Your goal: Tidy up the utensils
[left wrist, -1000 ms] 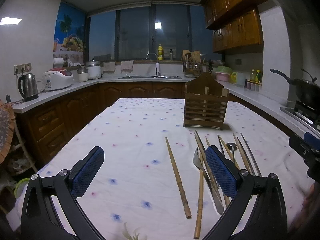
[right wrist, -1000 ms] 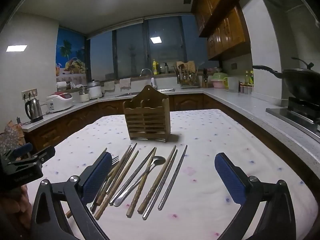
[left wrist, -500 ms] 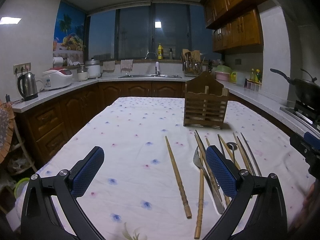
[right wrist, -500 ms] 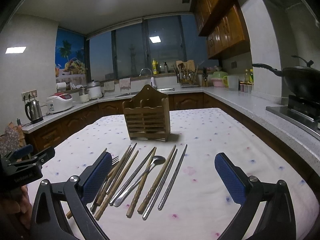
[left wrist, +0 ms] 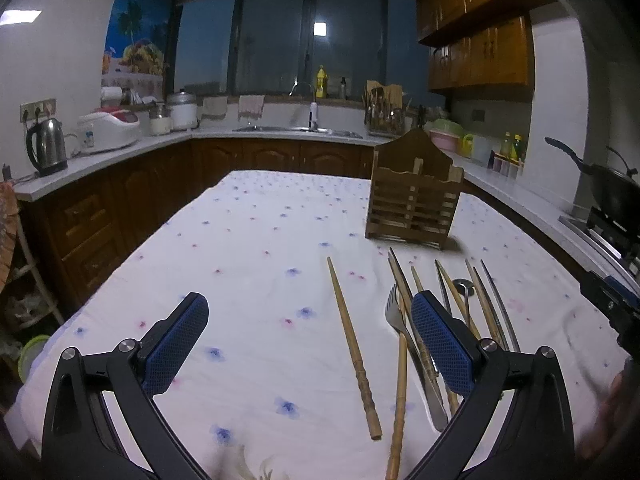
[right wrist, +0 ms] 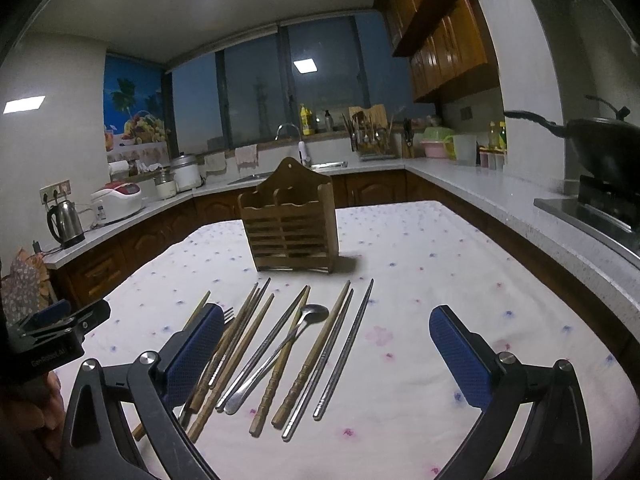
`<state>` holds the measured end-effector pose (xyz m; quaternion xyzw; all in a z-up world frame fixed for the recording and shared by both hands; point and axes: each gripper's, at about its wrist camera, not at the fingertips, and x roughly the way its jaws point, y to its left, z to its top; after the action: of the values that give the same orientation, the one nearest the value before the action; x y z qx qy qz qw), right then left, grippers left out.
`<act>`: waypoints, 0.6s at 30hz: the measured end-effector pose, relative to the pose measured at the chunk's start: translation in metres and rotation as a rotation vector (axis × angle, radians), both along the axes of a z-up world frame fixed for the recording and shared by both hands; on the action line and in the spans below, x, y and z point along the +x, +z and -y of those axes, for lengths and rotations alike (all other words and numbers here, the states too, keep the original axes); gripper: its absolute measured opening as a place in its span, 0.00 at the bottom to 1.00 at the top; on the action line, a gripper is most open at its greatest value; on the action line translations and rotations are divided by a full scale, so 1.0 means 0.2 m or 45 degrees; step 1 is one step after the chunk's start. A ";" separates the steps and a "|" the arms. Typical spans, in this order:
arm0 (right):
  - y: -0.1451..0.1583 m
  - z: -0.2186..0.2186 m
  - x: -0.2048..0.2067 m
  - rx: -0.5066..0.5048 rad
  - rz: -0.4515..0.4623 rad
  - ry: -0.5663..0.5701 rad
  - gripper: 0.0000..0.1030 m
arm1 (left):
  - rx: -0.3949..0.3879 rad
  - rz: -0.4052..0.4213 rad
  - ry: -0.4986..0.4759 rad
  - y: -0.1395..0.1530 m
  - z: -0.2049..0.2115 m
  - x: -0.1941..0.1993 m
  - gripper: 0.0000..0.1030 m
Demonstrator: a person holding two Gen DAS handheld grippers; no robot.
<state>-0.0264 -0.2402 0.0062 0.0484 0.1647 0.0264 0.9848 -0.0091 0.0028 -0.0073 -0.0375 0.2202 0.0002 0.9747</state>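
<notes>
Utensils (right wrist: 280, 348) lie loose in a fanned row on the flowered tablecloth (right wrist: 420, 264), just before the wooden holder (right wrist: 290, 230), whose two compartments show nothing inside. Handle ends are partly hidden behind the gripper pads. One wooden chopstick (left wrist: 352, 344) lies apart. Left gripper (left wrist: 308, 344) and right gripper (right wrist: 326, 354) both hover spread wide, holding nothing.

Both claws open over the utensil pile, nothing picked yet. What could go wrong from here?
1. The chopsticks, spoon and fork lie crossed and touching, so the right claw may pinch several or scatter them.
2. The wooden holder stands free on the tablecloth; inserting at an angle could push or tip it.
</notes>
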 end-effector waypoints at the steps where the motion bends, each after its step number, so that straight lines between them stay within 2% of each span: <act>1: 0.00 0.01 0.01 0.010 -0.018 0.000 1.00 | -0.002 -0.012 -0.006 0.00 0.00 0.01 1.00; 5: 0.00 0.05 0.07 0.025 -0.029 0.010 1.00 | -0.013 -0.075 -0.045 0.00 0.00 0.09 1.00; 13: -0.02 0.12 0.21 0.176 -0.218 -0.004 0.99 | -0.040 -0.158 -0.067 -0.01 -0.02 0.22 1.00; 18: -0.02 0.12 0.26 0.193 -0.258 0.010 0.98 | -0.043 -0.200 -0.078 -0.02 -0.02 0.29 0.98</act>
<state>0.0263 -0.2643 0.0016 0.1245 0.2612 0.0375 0.9565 0.0491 0.0072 -0.0106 -0.0473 0.2970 -0.0304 0.9532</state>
